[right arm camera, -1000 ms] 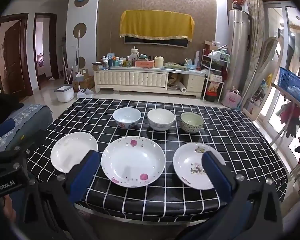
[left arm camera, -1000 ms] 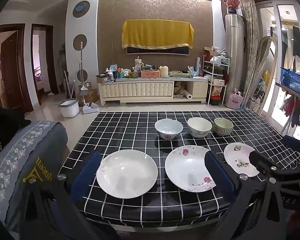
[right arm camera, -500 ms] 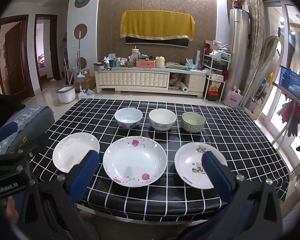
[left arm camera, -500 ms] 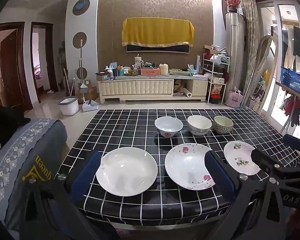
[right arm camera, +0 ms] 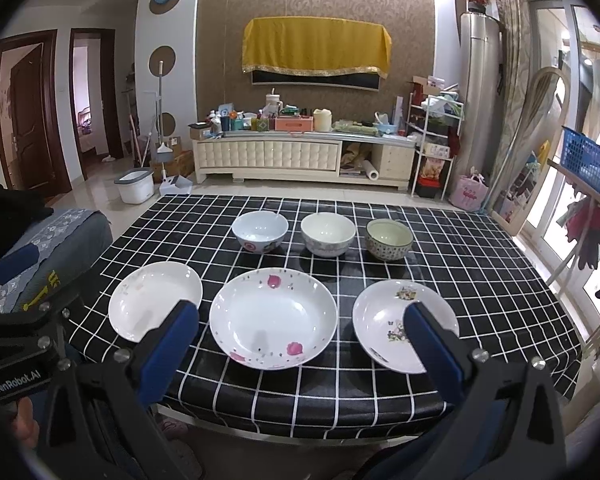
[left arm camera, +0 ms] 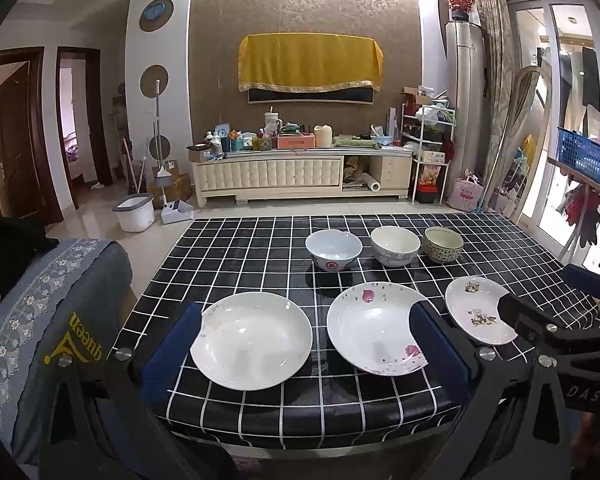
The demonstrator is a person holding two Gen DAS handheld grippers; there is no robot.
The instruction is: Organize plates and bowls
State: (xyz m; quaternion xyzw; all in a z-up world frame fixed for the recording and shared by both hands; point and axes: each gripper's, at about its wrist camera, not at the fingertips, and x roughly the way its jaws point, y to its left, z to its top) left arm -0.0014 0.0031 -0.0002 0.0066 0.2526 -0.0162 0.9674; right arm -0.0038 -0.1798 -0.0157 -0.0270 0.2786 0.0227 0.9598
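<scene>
Materials and finishes. The desk [right arm camera: 480, 264] is covered by a black, white-gridded cloth with a satin sheen. The plates [right arm camera: 274, 318] and bowls [right arm camera: 328, 234] are shown as glazed ceramic, smooth and glossy, with light glints on the white plate [left arm camera: 252, 346]. Each hand-held gripper [right arm camera: 302, 354] is seen with matt black plastic arms, metal screws and matt blue pads [right arm camera: 434, 350]. The floor [right arm camera: 100, 188] is polished tile.

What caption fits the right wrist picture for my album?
Open right gripper hovers before three plates and three bowls lined up on a checked table.
</scene>
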